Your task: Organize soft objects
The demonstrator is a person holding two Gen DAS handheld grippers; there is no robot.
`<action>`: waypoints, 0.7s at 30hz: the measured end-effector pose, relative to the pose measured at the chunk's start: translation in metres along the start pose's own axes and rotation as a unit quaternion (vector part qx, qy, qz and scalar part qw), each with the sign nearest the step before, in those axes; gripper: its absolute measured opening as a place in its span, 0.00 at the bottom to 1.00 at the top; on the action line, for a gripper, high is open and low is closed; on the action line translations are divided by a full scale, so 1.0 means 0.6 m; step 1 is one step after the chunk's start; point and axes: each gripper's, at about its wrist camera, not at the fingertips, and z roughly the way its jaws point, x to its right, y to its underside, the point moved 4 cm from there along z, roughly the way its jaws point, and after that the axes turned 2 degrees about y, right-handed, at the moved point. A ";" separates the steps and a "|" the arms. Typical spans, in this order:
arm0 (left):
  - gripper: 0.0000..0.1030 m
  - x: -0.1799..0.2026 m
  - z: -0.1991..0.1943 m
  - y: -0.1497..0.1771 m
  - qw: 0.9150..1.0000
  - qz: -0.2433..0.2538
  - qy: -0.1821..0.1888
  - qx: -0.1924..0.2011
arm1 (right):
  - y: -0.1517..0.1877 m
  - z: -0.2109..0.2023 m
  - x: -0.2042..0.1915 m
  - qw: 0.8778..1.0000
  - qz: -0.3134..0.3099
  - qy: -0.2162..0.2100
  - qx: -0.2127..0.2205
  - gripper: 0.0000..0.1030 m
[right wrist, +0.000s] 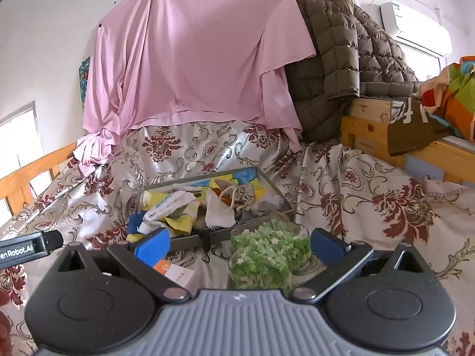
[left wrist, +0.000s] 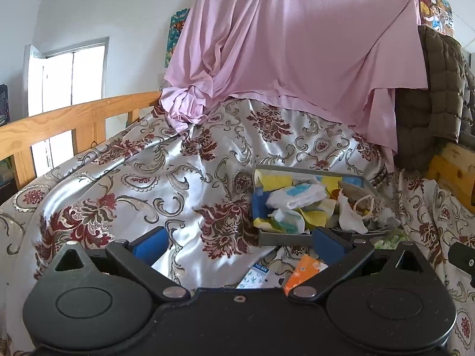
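Hovering over the bed, both tools empty. Left gripper (left wrist: 237, 246) has its jaws spread wide, nothing between them; right gripper (right wrist: 239, 244) is just as wide, also holding nothing.

Soft stuff sits heaped in a shallow grey tray (left wrist: 285, 238) on the satin floral bedspread (left wrist: 118, 184), straight ahead of both tools. Pile is mostly folded cloths: a white-and-blue one (left wrist: 297, 195) on top, yellow ones under it, and a white pouch w/ a cord loop (right wrist: 221, 210) toward the right side.

Near edge of the tray, just beside it, lies a clear jar of green bits (right wrist: 261, 255), on its side as far as I can tell. A small orange packet (left wrist: 302, 271) and a white-blue packet (left wrist: 253, 276) lie on the bedspread below the left tool.

Handling, my guess: cloths are light, limp, will sag and unfold if pinched at a corner. Better to bite a thick fold near the middle, approx where layers stack. Pouch cord could snag on its neighbours. Satin looks slick, so the tray may slide if pushed. Jar prob. glass or hard plastic; keep clear of it.
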 end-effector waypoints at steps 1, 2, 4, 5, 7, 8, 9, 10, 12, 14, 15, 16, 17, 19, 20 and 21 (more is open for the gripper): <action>0.99 -0.002 -0.002 0.002 1.000 -0.001 -0.001 0.000 | 0.002 -0.004 0.000 1.000 0.001 0.001 0.000 1.00; 0.99 -0.005 -0.004 0.004 1.000 -0.003 -0.001 0.000 | 0.003 -0.007 0.000 1.000 0.001 0.001 0.001 1.00; 0.99 -0.008 -0.009 0.006 1.000 -0.006 -0.001 -0.001 | 0.005 -0.013 0.000 1.000 -0.001 0.002 0.003 1.00; 0.99 -0.010 -0.011 0.007 1.000 -0.006 -0.001 -0.001 | 0.006 -0.016 -0.001 1.000 -0.002 0.003 0.004 1.00; 0.99 -0.012 -0.017 0.011 1.000 -0.004 -0.002 0.000 | 0.007 -0.022 0.000 1.000 -0.002 0.004 0.005 1.00; 0.99 -0.013 -0.020 0.013 1.000 -0.003 -0.001 0.001 | 0.008 -0.026 0.000 1.000 0.000 0.004 0.006 1.00; 0.99 -0.014 -0.024 0.014 1.000 -0.001 -0.001 0.003 | 0.010 -0.030 0.000 1.000 0.003 0.003 0.007 1.00; 0.99 -0.015 -0.027 0.015 1.000 0.001 -0.001 0.005 | 0.011 -0.034 0.000 1.000 0.006 0.003 0.010 1.00; 0.99 -0.018 -0.031 0.018 1.000 0.005 -0.002 0.006 | 0.011 -0.039 0.001 1.000 0.009 0.004 0.014 1.00; 0.99 -0.021 -0.033 0.020 1.000 0.003 -0.002 0.006 | 0.012 -0.043 0.002 1.000 0.012 0.005 0.017 1.00; 0.99 -0.022 -0.033 0.021 1.000 0.002 -0.003 0.005 | 0.012 -0.045 0.003 1.000 0.013 0.006 0.018 1.00; 0.99 -0.022 -0.033 0.021 1.000 0.002 -0.003 0.005 | 0.013 -0.047 0.003 1.000 0.014 0.006 0.019 1.00; 0.99 -0.023 -0.033 0.022 1.000 0.002 -0.005 0.004 | 0.013 -0.048 0.003 1.000 0.013 0.008 0.019 1.00; 0.99 -0.023 -0.036 0.024 1.000 0.006 -0.007 0.007 | 0.016 -0.051 0.002 1.000 0.012 0.009 0.020 1.00; 0.99 -0.023 -0.037 0.025 1.000 0.008 -0.007 0.007 | 0.017 -0.052 0.001 1.000 0.011 0.009 0.019 1.00; 0.99 -0.023 -0.040 0.027 1.000 0.011 -0.007 0.008 | 0.019 -0.053 0.000 1.000 0.010 0.010 0.017 1.00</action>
